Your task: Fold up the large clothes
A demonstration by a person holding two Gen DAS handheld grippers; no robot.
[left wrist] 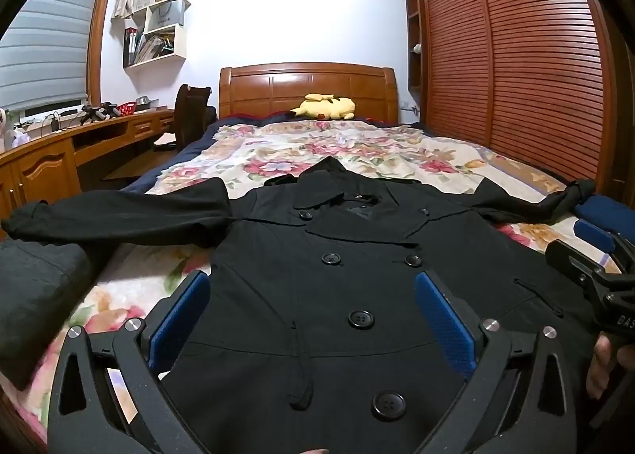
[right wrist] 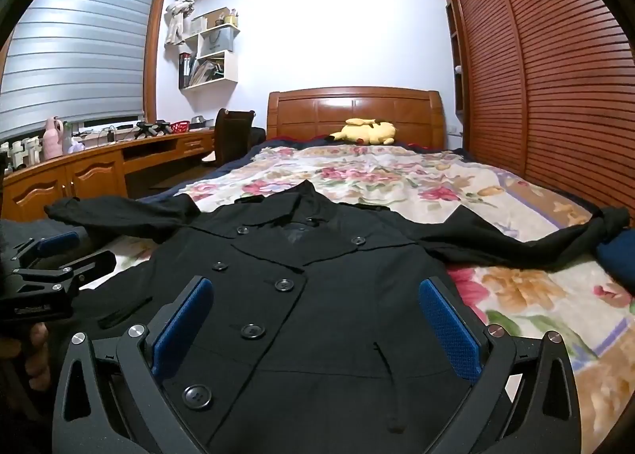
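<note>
So the black double-breasted coat (left wrist: 357, 275) is spread out face up across the foot end of the bed (left wrist: 397, 152), collar toward the headboard (left wrist: 307, 91), both sleeves stretched out to the left and right edges. Nothing folded yet as far as I can tell.

Both sets of tongs are wide open and holding nothing: the left tongs (left wrist: 311, 319) hover over the button row, the right tongs (right wrist: 315, 325) over the coat's right half.

What I'd worry about: the fabric looks thick and heavy, so pinching only the top layer would probably drag the front panel open instead of folding the whole body. The sleeve ends (right wrist: 607, 222) sit right at the bed edges and could slide off when pulled. The loose strap (left wrist: 299, 366) could bunch up inside a fold too.

The surface is a soft floral quilt (right wrist: 416, 184), so it'll likely wrinkle and give under pressure. Rest of the room: yellow plush toy (left wrist: 325, 108) by the headboard, slatted wardrobe doors (left wrist: 516, 57) along the right, wooden desk (right wrist: 99, 164) under the window blind (right wrist: 75, 53) on the left.
</note>
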